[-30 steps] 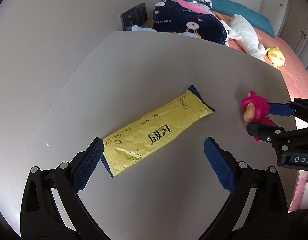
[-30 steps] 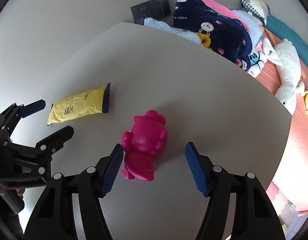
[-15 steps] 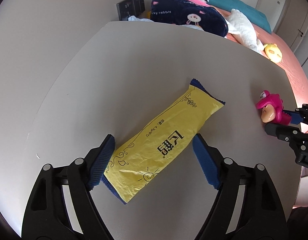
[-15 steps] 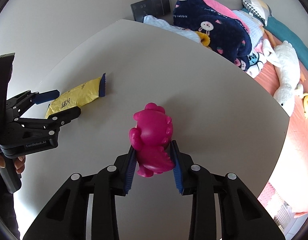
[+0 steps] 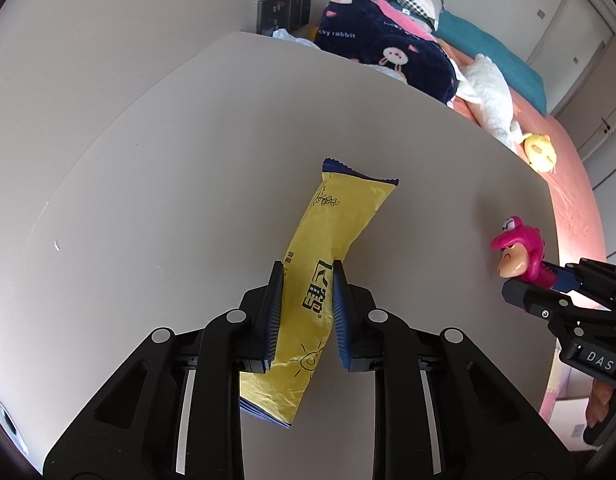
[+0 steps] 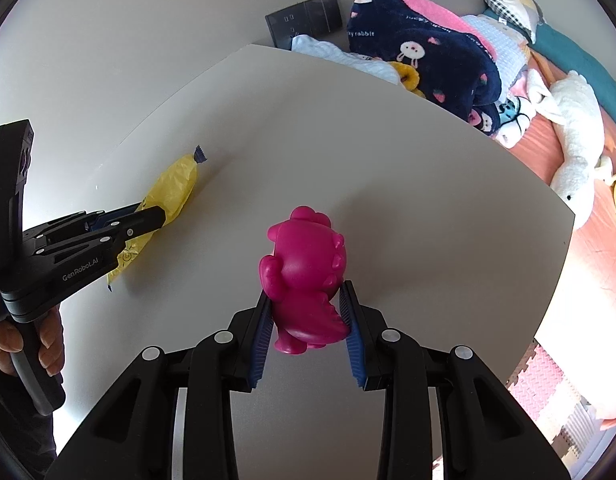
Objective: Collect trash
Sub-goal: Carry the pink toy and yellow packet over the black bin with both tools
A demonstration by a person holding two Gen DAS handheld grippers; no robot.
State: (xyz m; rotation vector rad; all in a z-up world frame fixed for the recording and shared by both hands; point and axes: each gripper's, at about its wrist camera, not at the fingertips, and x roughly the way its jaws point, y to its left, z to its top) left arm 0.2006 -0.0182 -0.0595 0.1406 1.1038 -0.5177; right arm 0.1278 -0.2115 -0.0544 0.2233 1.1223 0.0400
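My left gripper (image 5: 305,280) is shut on a long yellow snack wrapper (image 5: 332,236) with dark blue ends, gripping it near its middle and holding it tilted over the grey table (image 5: 187,160). The wrapper also shows in the right wrist view (image 6: 171,188), held by the left gripper (image 6: 147,216). My right gripper (image 6: 305,304) is shut on the lower body of a pink toy figure (image 6: 303,256), seen from behind. In the left wrist view the toy (image 5: 518,254) shows its face at the table's right edge, held by the right gripper (image 5: 548,284).
Beyond the table's far edge lies a bed (image 5: 568,184) with a navy rabbit blanket (image 5: 384,56), a white plush (image 5: 488,92) and a yellow plush (image 5: 540,152). A dark wall socket panel (image 5: 283,12) is on the grey wall. Pink foam floor mats (image 6: 548,392) lie at right.
My left gripper closed on the yellow wrapper and lifted it so it stands more upright. My right gripper closed on the pink toy and raised it slightly.
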